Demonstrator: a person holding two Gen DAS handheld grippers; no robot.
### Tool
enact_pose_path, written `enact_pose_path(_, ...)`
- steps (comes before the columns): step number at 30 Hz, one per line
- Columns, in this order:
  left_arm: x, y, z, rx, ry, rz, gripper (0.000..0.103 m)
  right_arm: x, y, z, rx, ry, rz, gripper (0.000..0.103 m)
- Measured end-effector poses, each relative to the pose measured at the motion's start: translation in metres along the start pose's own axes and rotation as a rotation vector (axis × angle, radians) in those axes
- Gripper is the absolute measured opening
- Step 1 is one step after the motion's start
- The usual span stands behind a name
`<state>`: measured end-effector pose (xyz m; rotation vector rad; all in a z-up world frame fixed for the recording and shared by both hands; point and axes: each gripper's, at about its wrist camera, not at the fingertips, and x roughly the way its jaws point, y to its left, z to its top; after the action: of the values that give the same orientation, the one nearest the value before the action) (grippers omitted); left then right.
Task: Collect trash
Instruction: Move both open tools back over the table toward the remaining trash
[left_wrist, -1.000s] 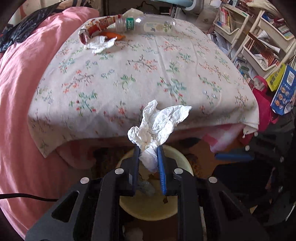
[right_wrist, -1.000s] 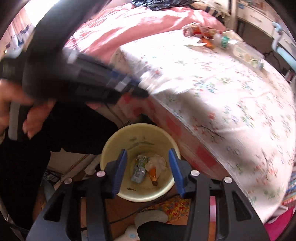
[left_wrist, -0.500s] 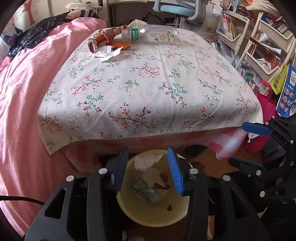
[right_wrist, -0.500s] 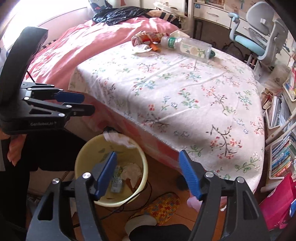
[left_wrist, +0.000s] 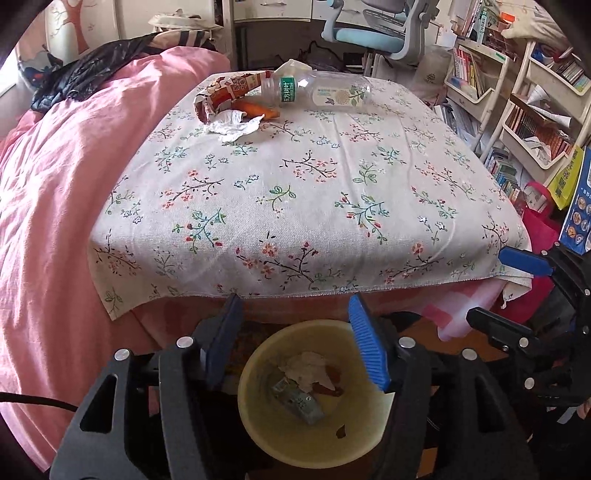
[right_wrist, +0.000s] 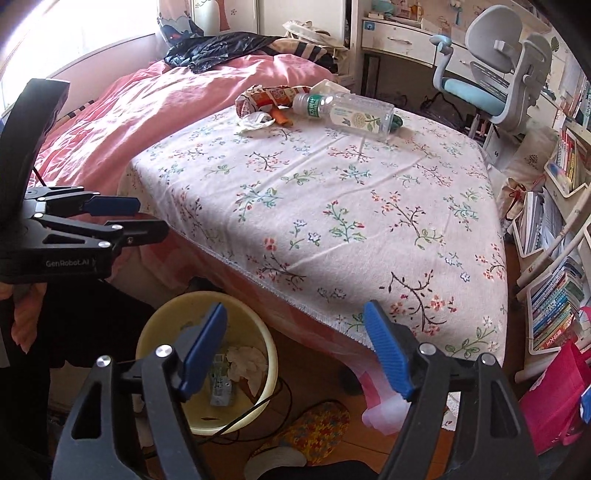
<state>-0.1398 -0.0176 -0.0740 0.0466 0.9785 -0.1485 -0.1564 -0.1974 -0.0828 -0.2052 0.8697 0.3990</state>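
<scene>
At lower frame, both grippers, left (left_wrist: 295, 343) and right (right_wrist: 295, 349), were opening empty over one yellow bin (left_wrist: 258, 417) holding one crumpled tissue (left_wrist: 308, 369) and one carton (left_wrist: 297, 400).

The left gripper (left_wrist: 295, 336) tilts steeply downward, its jaws opening with nothing between the blue pads. The right gripper (right_wrist: 295, 350) also angles downward, jaws opening wider and equally empty. A hand (right_wrist: 22, 314) grasps the left gripper's handle, seen from the right wrist view.
</scene>
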Motion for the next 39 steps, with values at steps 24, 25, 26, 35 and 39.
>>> enact_pose_path(24, 0.001, 0.003, 0.003, -0.023, -0.017, 0.014, 0.064, 0.000, 0.002, 0.001, -0.007, -0.005, -0.007, 0.075)
enact_pose_path(25, 0.001, 0.003, 0.003, -0.025, -0.018, 0.013, 0.064, 0.000, 0.002, 0.001, -0.007, -0.007, -0.006, 0.075)
enact_pose_path(26, 0.001, 0.003, 0.004, -0.027, -0.021, 0.009, 0.064, 0.000, 0.002, 0.002, -0.007, -0.010, -0.005, 0.075)
enact_pose_path(35, -0.003, 0.026, 0.033, -0.127, -0.065, -0.016, 0.064, 0.000, -0.001, 0.017, 0.012, -0.048, 0.013, 0.077)
enact_pose_path(39, 0.001, 0.038, 0.057, -0.155, -0.077, -0.006, 0.065, 0.002, -0.003, 0.035, 0.009, -0.056, 0.034, 0.077)
